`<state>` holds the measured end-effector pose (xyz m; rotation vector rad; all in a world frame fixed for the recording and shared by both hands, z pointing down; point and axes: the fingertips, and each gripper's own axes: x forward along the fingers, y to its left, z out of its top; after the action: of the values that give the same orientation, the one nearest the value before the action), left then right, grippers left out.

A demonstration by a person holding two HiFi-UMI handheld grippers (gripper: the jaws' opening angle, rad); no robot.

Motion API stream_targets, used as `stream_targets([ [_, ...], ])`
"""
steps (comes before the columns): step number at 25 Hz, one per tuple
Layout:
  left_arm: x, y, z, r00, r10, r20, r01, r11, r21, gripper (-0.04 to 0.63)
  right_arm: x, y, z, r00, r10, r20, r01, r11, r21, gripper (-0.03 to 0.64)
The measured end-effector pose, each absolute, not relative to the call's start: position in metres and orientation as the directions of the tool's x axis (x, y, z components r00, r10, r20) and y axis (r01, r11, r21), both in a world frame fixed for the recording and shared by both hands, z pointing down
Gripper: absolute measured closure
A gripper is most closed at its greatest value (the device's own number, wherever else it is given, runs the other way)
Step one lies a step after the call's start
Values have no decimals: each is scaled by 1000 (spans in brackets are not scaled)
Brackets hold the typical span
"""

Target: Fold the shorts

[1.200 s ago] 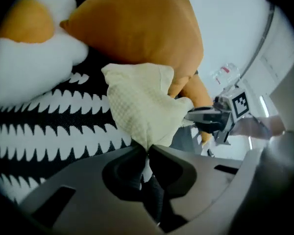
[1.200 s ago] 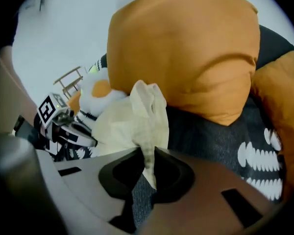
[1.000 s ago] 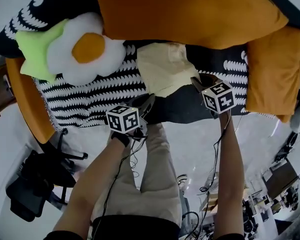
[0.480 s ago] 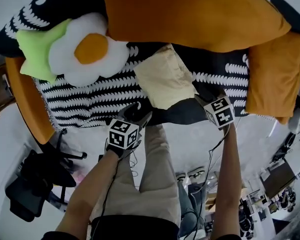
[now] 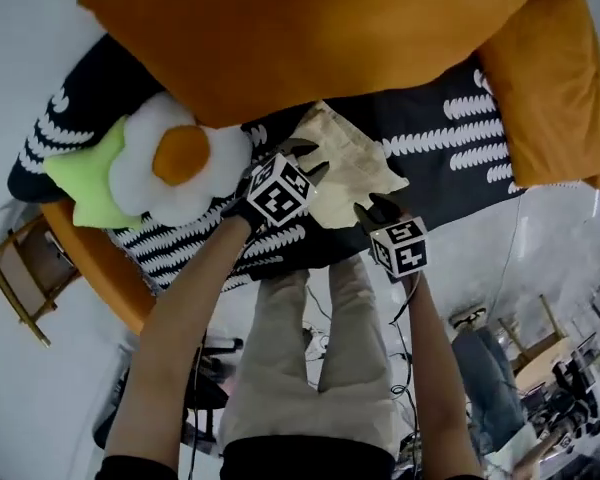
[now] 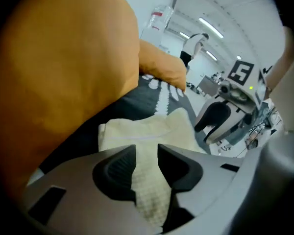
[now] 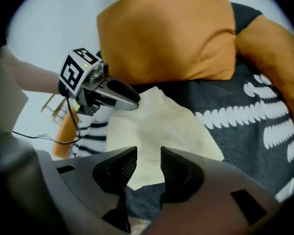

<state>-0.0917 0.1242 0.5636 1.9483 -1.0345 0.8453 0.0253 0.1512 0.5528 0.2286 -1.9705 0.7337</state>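
The cream shorts (image 5: 348, 156) lie folded on the black-and-white blanket (image 5: 460, 133), just below the big orange cushion (image 5: 300, 38). My left gripper (image 5: 305, 158) hovers over their left edge. Its jaws have just been closing and stand a little apart, with the cream cloth (image 6: 152, 131) showing in the gap but not pinched. My right gripper (image 5: 378, 208) hangs at the shorts' near right corner. Its jaws have also just been closing and are narrowly apart above the cloth (image 7: 157, 126), with nothing gripped. In the right gripper view, the left gripper (image 7: 133, 99) reaches in over the shorts.
A fried-egg pillow (image 5: 180, 163) and a green star pillow (image 5: 80, 173) lie left of the shorts. A second orange cushion (image 5: 560, 78) sits at the right. Dark denim-like cloth (image 7: 142, 199) lies at the blanket's near edge. A wooden chair (image 5: 20, 278) stands on the floor at left.
Both grippers have moved from the blanket's near edge up onto the shorts. The left one has rolled over and now sits at their left side. The head view has swung.
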Motion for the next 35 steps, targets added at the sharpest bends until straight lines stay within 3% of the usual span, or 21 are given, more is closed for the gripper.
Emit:
stream_targets([
  [2,-106,124,598,402,-311,861,-892,-346,292,460,43,129,580,-460,-18,888,-621,721,-307,470],
  [4,-122,120,614,391,-298,871,-909,-274,315,460,57,110,603,-423,-79,903,-745,597,-297,484],
  [11,-129,104,561,466,-397,791,-885,-218,412,420,61,108,567,-509,-228,830,-854,253,-454,507],
  [14,-108,115,558,540,-319,779,-841,-248,481,292,40,121,560,-559,-222,799,-829,158,-536,379],
  [15,-104,116,558,545,-308,780,-836,-267,479,276,32,126,562,-540,-226,811,-841,138,-522,349],
  [17,-103,105,555,523,-334,784,-846,-315,430,307,22,132,565,-433,-276,858,-901,102,-422,278],
  [19,-95,85,550,532,-332,779,-818,-440,371,345,12,140,557,-296,-360,884,-953,44,-301,290],
  [21,-71,76,550,595,-224,772,-686,-642,342,413,-7,167,550,-236,-383,893,-965,-12,-260,296],
  [22,-59,78,555,609,-128,783,-583,-742,332,414,-19,187,551,-234,-364,901,-965,-22,-260,296],
  [25,-44,91,590,426,163,890,-132,-962,240,262,-47,225,563,-227,-310,923,-973,33,-229,278],
  [28,-31,101,611,235,294,926,224,-944,242,242,-49,222,576,-179,-316,932,-983,14,-184,273],
  [30,-25,107,624,195,324,926,293,-920,260,242,-48,215,595,-157,-298,941,-982,-57,-182,270],
  [32,-20,105,633,214,325,921,259,-928,267,247,-45,214,617,-153,-248,957,-981,-81,-178,292],
  [33,-18,102,632,232,333,914,222,-933,284,273,-42,211,622,-159,-232,960,-981,-72,-180,311],
  [34,-17,98,629,246,356,902,175,-931,320,333,-38,207,622,-171,-228,959,-980,-57,-188,342],
  [35,-16,98,625,255,391,884,123,-920,372,419,-33,205,618,-188,-233,954,-978,-42,-203,414],
])
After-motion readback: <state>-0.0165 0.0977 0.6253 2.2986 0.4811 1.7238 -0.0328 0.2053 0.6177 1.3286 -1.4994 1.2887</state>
